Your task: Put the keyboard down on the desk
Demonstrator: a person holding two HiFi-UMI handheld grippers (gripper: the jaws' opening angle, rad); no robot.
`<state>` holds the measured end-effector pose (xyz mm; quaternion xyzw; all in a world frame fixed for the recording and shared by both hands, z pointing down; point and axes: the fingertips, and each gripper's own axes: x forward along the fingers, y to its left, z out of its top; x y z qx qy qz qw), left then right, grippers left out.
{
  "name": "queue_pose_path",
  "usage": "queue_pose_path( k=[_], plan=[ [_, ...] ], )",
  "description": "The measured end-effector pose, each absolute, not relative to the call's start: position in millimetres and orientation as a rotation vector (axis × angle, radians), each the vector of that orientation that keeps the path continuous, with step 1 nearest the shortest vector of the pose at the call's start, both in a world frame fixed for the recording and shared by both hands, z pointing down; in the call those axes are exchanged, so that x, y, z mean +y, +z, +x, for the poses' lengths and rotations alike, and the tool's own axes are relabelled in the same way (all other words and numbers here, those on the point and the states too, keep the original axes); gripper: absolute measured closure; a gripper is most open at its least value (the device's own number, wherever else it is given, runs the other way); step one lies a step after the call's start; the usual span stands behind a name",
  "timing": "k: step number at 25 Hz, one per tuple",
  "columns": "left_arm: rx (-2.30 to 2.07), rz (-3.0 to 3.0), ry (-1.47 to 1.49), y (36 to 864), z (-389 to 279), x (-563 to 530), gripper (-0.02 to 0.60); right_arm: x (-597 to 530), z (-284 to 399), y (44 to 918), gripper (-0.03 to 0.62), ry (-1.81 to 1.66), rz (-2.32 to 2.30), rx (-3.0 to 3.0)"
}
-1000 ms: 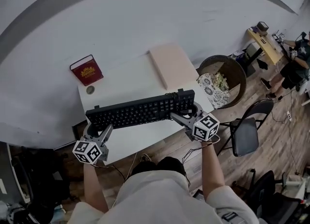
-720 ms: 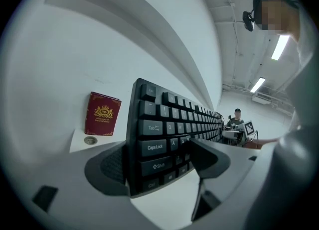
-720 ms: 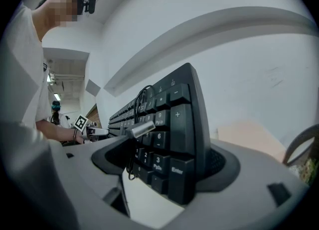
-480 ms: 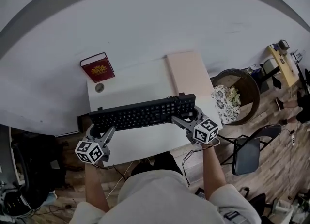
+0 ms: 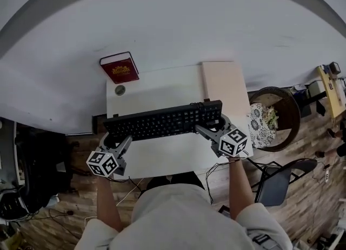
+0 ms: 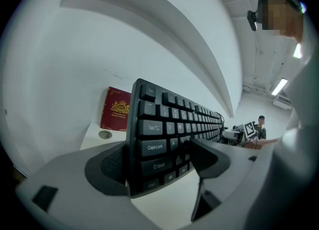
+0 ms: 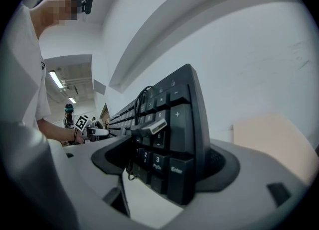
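Observation:
A black keyboard (image 5: 162,122) hangs crosswise over the white desk (image 5: 162,159), held at both ends. My left gripper (image 5: 116,143) is shut on its left end, with the jaws across the Caps Lock and Shift keys (image 6: 154,147). My right gripper (image 5: 213,130) is shut on the number-pad end (image 7: 169,124). The keyboard's cable is coiled on the keys, and its USB plug (image 7: 149,124) lies by the right jaw. In both gripper views the keyboard is tilted, its key face towards the person. Whether its lower edge touches the desk is hidden.
A red book (image 5: 120,67) leans at the desk's back left, with a small round disc (image 5: 120,90) in front of it. A beige board (image 5: 224,84) lies at the back right. A round basket (image 5: 275,116) and a folding chair (image 5: 275,181) stand on the floor to the right.
The head view has swung, so the desk now sits nearer the picture's middle. Both grippers still hold the keyboard over the desk; its line looks more level than before.

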<state>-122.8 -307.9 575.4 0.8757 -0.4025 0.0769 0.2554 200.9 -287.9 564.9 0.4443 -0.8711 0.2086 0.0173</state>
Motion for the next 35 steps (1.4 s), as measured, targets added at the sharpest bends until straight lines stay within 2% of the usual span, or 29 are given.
queue_pose_path(
  k=[35],
  plan=[
    [-1.144, 2.183, 0.290, 658, -128, -307, 0.206, -314, 196, 656, 0.206, 0.911, 1.238, -2.633]
  ],
)
